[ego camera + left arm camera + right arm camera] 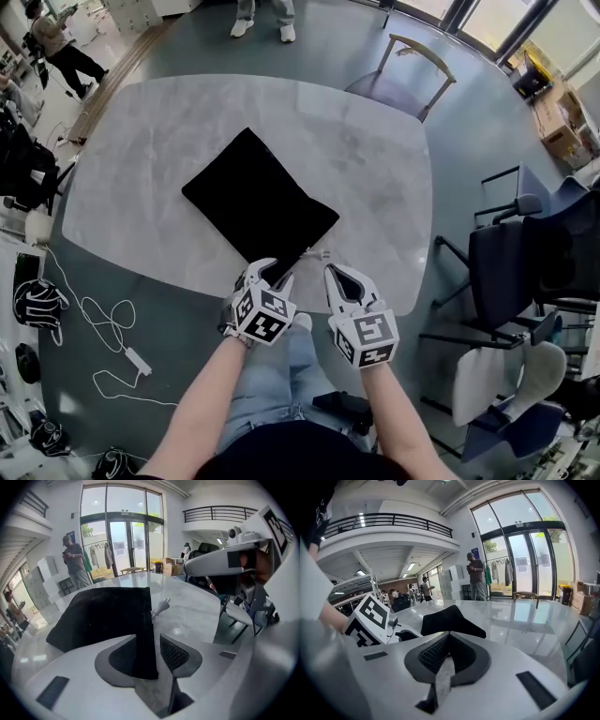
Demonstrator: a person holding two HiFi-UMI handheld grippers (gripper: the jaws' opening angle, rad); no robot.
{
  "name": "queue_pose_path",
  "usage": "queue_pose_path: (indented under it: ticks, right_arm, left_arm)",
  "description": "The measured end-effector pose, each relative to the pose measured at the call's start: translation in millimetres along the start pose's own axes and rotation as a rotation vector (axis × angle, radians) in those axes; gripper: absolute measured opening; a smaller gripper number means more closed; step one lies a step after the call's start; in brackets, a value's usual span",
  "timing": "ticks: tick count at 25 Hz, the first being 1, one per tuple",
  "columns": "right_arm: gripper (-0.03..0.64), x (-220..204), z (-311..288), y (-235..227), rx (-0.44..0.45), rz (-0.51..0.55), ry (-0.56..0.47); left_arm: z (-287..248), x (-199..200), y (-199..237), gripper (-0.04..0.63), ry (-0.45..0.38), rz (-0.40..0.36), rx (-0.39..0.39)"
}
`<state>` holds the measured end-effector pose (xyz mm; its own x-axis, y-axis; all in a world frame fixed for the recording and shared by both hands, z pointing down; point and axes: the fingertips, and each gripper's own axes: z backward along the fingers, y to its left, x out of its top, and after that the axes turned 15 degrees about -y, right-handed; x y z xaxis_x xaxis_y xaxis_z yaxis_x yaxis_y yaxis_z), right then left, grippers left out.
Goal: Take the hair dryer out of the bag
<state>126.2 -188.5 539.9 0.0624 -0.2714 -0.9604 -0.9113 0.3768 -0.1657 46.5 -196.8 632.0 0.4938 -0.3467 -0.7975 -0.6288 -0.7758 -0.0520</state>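
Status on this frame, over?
Left tongs open, black bag's near corner between them, unclamped. Right tongs shut, empty. Hair dryer unseen; a white plug lies at the bag's edge. Nothing in the way.

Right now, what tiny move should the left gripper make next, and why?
Probably close the left gripper on the black bag: its jaws stand open with the bag's near corner between them, not yet pinched. The right gripper is shut and empty.
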Motion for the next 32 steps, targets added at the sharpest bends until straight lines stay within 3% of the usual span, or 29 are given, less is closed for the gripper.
queue_pose_path:
  ticks: [3,6,7,15,22,26,32]
  right_arm:
    - [0.021,-8.5,-2.9,-3.4,0.004,0.003,0.019]
    - [0.021,-11.9,-8.8,-6.3,0.006,0.007,0.029]
    - [0.021,-12.3,-10.7,-6.4,0.008,0.009,0.031]
    - [0.021,-14.4,-10.8,-10.7,0.008,0.013,0.037]
    - [0.021,-6.4,-11.7,-9.9,0.016,0.024,0.022]
    - [0.021,7.3,-17.7,-9.1,0.025,0.040,0.006]
    - [0.023,19.8,-36.3,-1.8,0.079,0.052,0.019]
  left_arm:
    - [-5.9,-1.5,7.6,0.144,0.014,-0.014,0.047]
    - [-11.2,-3.9,14.7,0.028,0.028,-0.007,0.056]
    - [-12.4,-5.8,15.9,0.021,0.038,-0.001,0.050]
    - [-0.5,2.6,29.2,0.015,0.007,0.123,0.042]
    - [26.6,51.4,54.3,0.015,-0.182,0.224,0.096]
    - [42.5,83.3,78.5,0.015,-0.259,0.234,0.132]
    - [43.5,97.6,83.5,0.015,-0.277,0.206,0.126]
